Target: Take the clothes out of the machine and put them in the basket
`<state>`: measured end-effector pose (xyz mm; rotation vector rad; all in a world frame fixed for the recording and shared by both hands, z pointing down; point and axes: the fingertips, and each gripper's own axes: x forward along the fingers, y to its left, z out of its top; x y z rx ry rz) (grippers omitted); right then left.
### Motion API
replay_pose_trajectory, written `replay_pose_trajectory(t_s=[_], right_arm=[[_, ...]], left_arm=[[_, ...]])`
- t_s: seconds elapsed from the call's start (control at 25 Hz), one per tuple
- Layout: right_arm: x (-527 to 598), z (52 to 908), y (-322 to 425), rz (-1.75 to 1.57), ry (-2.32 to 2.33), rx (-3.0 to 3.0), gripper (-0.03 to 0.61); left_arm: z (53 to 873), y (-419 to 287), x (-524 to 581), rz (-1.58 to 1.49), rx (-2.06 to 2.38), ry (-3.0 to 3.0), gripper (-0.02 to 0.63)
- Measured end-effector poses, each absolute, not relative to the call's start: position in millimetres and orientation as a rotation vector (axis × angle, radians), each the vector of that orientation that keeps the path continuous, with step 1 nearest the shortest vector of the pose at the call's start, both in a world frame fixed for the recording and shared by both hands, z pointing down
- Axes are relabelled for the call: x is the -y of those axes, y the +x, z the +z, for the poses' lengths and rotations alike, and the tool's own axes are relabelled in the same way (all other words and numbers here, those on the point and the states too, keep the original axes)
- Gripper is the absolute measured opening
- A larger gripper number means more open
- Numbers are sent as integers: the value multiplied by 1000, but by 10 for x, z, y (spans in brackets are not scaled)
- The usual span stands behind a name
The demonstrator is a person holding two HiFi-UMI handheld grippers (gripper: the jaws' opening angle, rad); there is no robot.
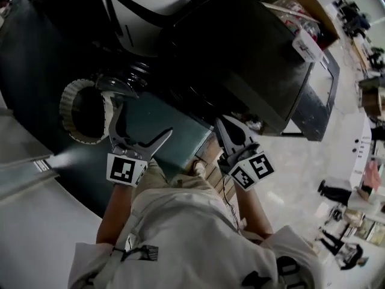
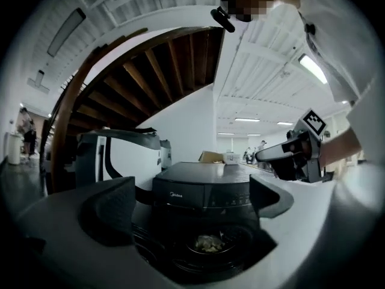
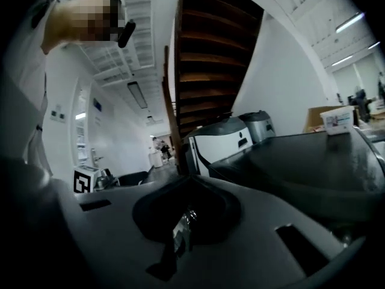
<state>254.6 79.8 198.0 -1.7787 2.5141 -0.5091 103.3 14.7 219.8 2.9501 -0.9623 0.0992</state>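
While the left gripper (image 1: 140, 118) hangs with its jaws spread wide and empty, the right gripper (image 1: 224, 125) beside it has its jaws pressed together on nothing. Both are held low in front of the person's pale clothing. Just left of the left gripper stands a round basket (image 1: 67, 104) with a ribbed white wall. Its inside is dark, and I cannot tell what is in it.

Beyond the jaws stands the dark machine (image 2: 198, 188), its round opening facing the left gripper. Deep inside lies a small pale heap of clothes (image 2: 209, 243), crumpled and a little wider than tall, with no clear direction to it. On the machine's flat top sits a small white tub (image 3: 337, 120), with an open cardboard box (image 1: 304, 2) past it.

A white appliance (image 2: 120, 155) with a dark stripe stands left of the machine, under a wooden staircase (image 2: 150, 77). To the right, the pale glossy floor (image 1: 295, 161) runs off into a bright open room with strip lights.
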Motion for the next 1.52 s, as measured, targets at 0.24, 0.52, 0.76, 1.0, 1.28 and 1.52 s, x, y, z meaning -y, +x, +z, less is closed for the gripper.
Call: replay_pose_trajectory(t_s=[0.24, 0.52, 0.76, 1.0, 1.28, 1.52], right_arm=[[-787, 1878, 2321, -570, -2077, -2218, 14], [-875, 2444, 2585, -530, -2231, -2003, 14], [-940, 2889, 2883, -481, -2310, -1966, 14], [-874, 3759, 2882, -429, -2297, -2023, 14], [-683, 4671, 2854, -286, -2302, -2061, 14], [-537, 5418, 2910, -198, -2275, -2075, 14]], left_arm=[[2268, 1112, 207, 165, 494, 3011, 568], [2861, 1684, 212, 193, 263, 3031, 568], [3615, 2126, 9, 178, 148, 3025, 568], [4431, 2277, -39, 173, 104, 3064, 568], [5291, 2492, -6, 136, -35, 3181, 568], [6093, 2686, 3, 108, -159, 3124, 568]])
